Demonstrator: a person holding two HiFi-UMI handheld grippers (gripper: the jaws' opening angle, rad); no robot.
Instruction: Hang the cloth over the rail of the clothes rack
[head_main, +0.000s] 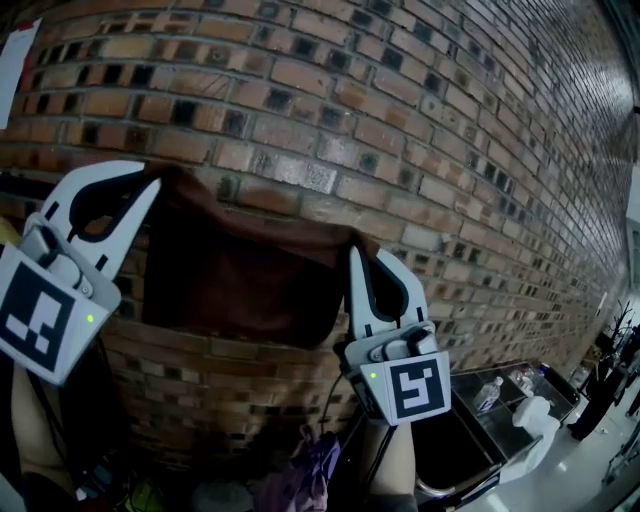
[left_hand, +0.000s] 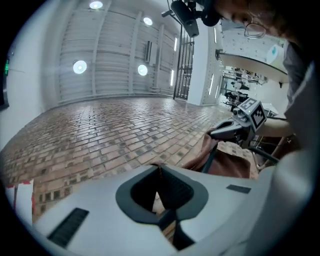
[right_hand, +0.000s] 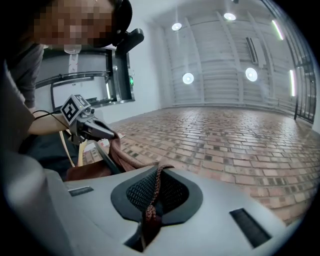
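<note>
A dark brown cloth (head_main: 240, 270) hangs spread in front of a brick wall, held by its two top corners. My left gripper (head_main: 150, 185) is shut on the upper left corner, and a thin cloth edge (left_hand: 159, 172) shows between its jaws. My right gripper (head_main: 353, 245) is shut on the upper right corner, slightly lower, with the cloth's hem (right_hand: 152, 195) pinched between its mesh pads. A dark bar (right_hand: 106, 160) crosses under the cloth's bulk (right_hand: 127, 155) and looks like the rack's rail (left_hand: 211, 155). Each gripper view shows the other gripper at the far end of the cloth.
The brick wall (head_main: 400, 120) fills the view just behind the cloth. A black bin (head_main: 470, 440) with a bottle (head_main: 488, 395) and a white jug (head_main: 535, 418) stands at the lower right. A purple cloth (head_main: 312, 468) lies below, and a paper (head_main: 15, 60) hangs at the top left.
</note>
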